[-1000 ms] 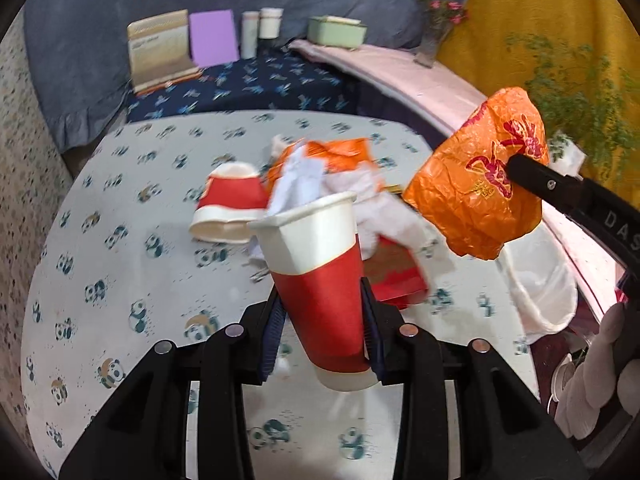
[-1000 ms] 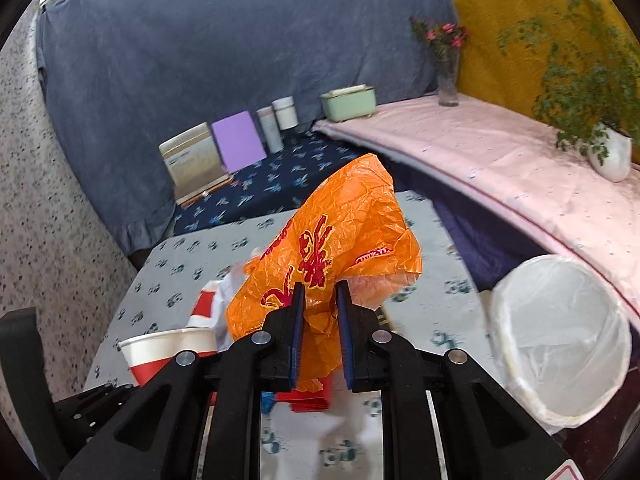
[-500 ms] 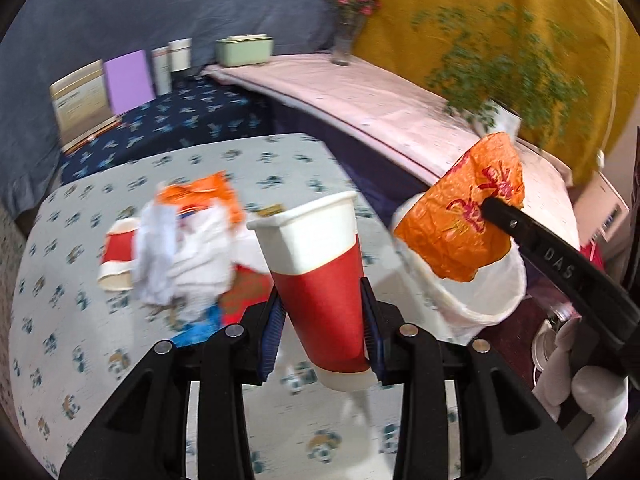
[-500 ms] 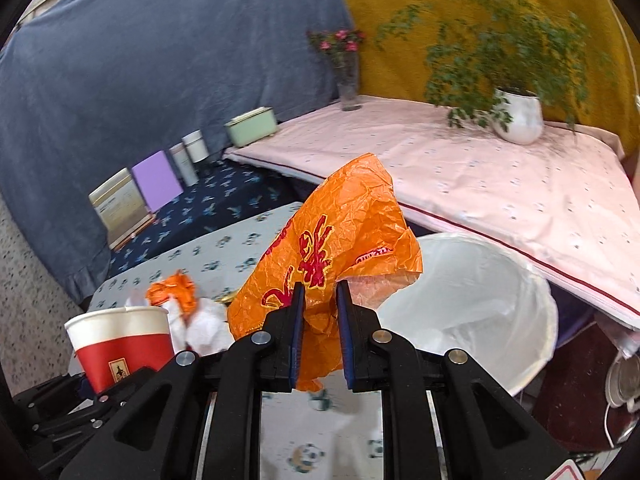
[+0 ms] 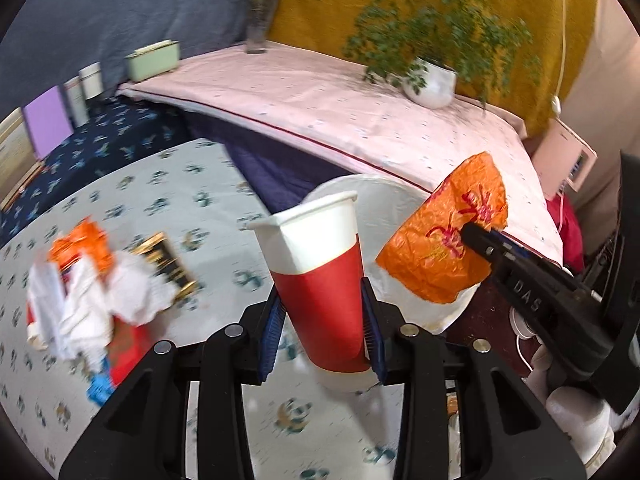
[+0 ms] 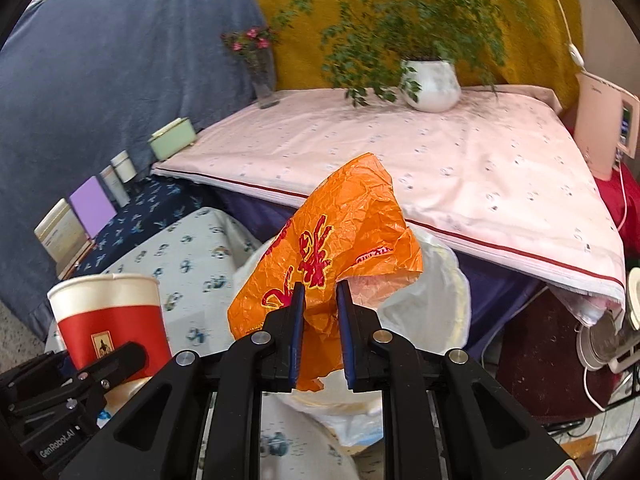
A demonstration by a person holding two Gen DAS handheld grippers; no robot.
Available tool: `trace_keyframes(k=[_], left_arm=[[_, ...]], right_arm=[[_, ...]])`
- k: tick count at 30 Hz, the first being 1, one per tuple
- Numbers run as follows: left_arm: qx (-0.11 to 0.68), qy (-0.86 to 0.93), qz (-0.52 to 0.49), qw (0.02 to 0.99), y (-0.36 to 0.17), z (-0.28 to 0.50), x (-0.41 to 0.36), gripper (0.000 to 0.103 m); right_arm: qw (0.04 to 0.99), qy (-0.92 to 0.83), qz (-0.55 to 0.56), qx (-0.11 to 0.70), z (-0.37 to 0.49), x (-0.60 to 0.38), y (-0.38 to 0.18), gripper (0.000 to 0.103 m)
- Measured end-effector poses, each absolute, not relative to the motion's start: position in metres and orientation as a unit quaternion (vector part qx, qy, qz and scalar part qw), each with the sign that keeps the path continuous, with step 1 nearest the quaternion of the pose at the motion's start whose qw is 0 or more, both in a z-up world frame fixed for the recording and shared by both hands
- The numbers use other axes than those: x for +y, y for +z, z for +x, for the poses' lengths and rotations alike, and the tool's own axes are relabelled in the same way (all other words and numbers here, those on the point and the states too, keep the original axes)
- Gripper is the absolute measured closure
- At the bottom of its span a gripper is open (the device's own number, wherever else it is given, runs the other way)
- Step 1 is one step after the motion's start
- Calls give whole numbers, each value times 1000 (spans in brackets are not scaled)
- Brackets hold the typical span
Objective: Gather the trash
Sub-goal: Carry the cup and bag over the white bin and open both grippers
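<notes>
My left gripper (image 5: 322, 300) is shut on a red and white paper cup (image 5: 320, 268), held upright above the table's right edge; the cup also shows in the right wrist view (image 6: 108, 320). My right gripper (image 6: 320, 300) is shut on a crumpled orange plastic bag (image 6: 332, 252), held over the white-lined trash bin (image 6: 432, 300). The bag (image 5: 444, 240) and the bin (image 5: 384, 200) also show in the left wrist view, just right of the cup. A pile of loose trash (image 5: 92, 280) lies on the panda-print table (image 5: 168, 184).
A pink-covered bed (image 6: 420, 160) stands behind the bin with a potted plant (image 6: 430, 84) and a flower vase (image 6: 262, 76). A green box (image 6: 173, 143), cans and cards sit on a dark blue surface at the back left. Cables and a white appliance are at the right.
Both grippers have swung right, away from the trash pile and toward the bin. The orange bag is now over the bin's opening. Both grips are unchanged.
</notes>
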State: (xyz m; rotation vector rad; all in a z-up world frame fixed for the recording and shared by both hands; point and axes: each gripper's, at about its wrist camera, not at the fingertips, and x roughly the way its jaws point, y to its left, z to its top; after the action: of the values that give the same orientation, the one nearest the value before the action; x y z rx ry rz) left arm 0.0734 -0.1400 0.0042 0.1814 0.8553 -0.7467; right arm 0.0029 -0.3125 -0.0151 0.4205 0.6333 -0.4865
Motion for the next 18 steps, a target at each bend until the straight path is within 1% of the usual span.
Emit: trace_keyframes(k=[8,10,13,14,15,17,18], left_arm=[[415,-410,96,807,-12,89,-189,69],[412,-416,105,804,-15,92,-199,69],[407,-423,105,803,-17,94,-207,66],[405,-425,104,803,-17,95,-209,62],[403,-425,102,804,-16,95,-209,52],[396,-423,93,809,-14,97,-208,39],[392,-423,89,812,-12,97,-206,37]], right_arm=[[882,-260,220,325,6,-343,-39,87],[879,-265,221,329,9,-347,-43,83],[877,-271,223,329,13,-350,-47,81],[876,-271,224,329,14,-352,-48,80],[876,-272,225,329,16,-352,-48,77],[876,-273,225,328,18,-353,-48,74],[876,-274,224,327,19,-353,-48,72]])
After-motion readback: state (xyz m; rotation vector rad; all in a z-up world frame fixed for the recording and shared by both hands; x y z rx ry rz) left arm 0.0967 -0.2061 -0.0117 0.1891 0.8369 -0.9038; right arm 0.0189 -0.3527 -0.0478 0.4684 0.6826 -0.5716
